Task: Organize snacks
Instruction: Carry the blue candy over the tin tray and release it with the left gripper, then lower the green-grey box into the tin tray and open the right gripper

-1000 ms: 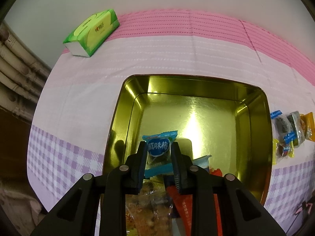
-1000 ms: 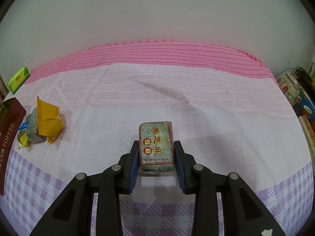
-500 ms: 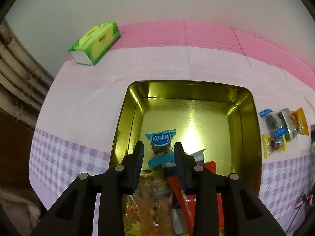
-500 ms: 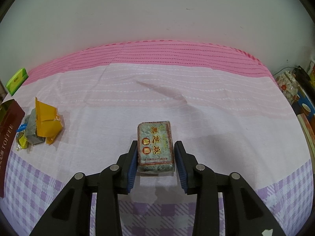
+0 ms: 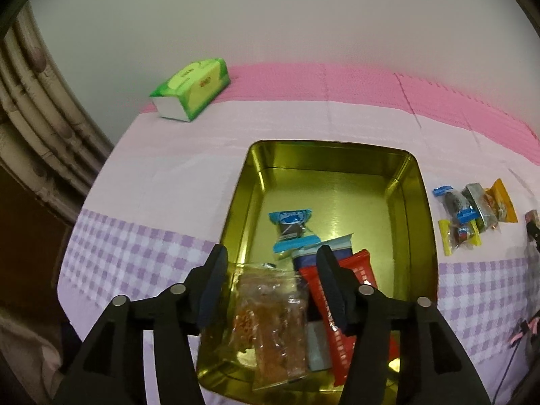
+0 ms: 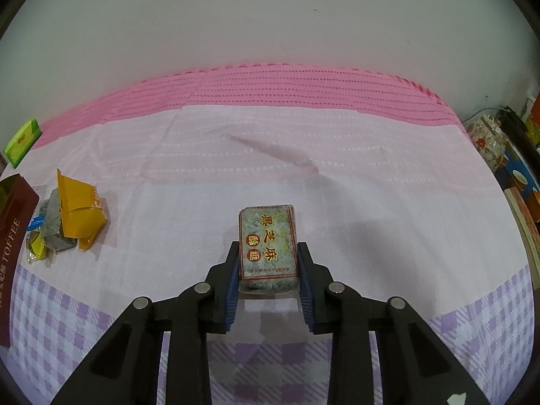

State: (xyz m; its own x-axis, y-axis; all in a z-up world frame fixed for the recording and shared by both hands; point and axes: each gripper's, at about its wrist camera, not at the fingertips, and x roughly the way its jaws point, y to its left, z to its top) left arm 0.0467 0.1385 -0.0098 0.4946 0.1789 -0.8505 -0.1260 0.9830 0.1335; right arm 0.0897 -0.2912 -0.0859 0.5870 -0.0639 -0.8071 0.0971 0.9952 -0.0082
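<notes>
A gold tin point(image 5: 411, 182) lies on the tablecloth in the left wrist view and holds several snacks: a blue-wrapped cake point(image 5: 292, 229), a red pack point(image 5: 357, 270) and a clear bag of brown crisps point(image 5: 270, 317). My left gripper point(image 5: 271, 263) hangs above the tin's near end; its jaws are opening, and nothing is gripped between them. In the right wrist view my right gripper point(image 6: 268, 260) is shut on a grey-green sesame cake pack point(image 6: 268, 243) that rests on the cloth. A small heap of wrapped snacks point(image 5: 472, 212) point(image 6: 67, 219) lies between tin and pack.
A green tissue pack point(image 5: 190, 92) point(image 6: 22, 141) sits at the far left by the wall. The tin's brown toffee lid point(image 6: 13, 249) lies at the left edge of the right wrist view. Cups and boxes point(image 6: 506, 155) crowd the far right. A bamboo chair point(image 5: 44, 128) stands left.
My left gripper let go of the blue-wrapped cake, which now lies in the tin, and it drew up and back with its jaws spreading. The right gripper closed on the sesame pack.
</notes>
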